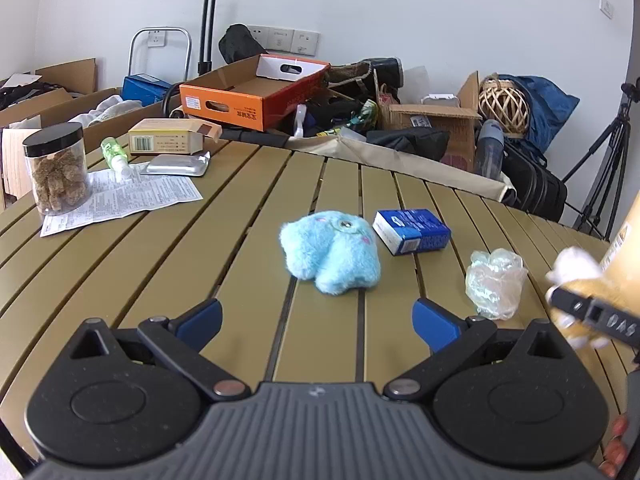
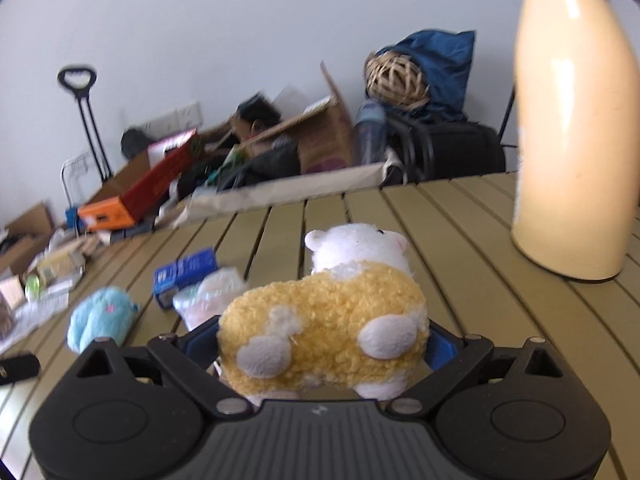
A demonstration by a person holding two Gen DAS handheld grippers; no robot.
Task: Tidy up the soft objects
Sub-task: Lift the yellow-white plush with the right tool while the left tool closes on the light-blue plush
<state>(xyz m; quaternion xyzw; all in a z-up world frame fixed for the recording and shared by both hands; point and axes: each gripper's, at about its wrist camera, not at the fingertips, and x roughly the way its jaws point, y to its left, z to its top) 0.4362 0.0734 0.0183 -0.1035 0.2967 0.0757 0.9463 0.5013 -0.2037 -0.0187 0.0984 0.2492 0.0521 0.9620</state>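
A fluffy light-blue plush toy [image 1: 330, 256] lies on the slatted olive table [image 1: 160, 264], just beyond my left gripper [image 1: 318, 320], which is open and holds nothing. The same blue plush [image 2: 100, 316] shows at the left in the right wrist view. My right gripper [image 2: 320, 340] is shut on a yellow-and-white plush hamster [image 2: 332, 320], held above the table. That hamster [image 1: 576, 276] appears at the right edge of the left wrist view. A crumpled clear plastic bag [image 1: 496, 282] lies right of the blue plush.
A blue box [image 1: 412, 230] sits behind the blue plush. A jar of snacks [image 1: 58, 168], printed paper [image 1: 120, 200], a foil pack [image 1: 178, 166] and a carton [image 1: 172, 136] occupy the far left. A tall cream thermos [image 2: 572, 128] stands at the right. Boxes and bags crowd the floor beyond.
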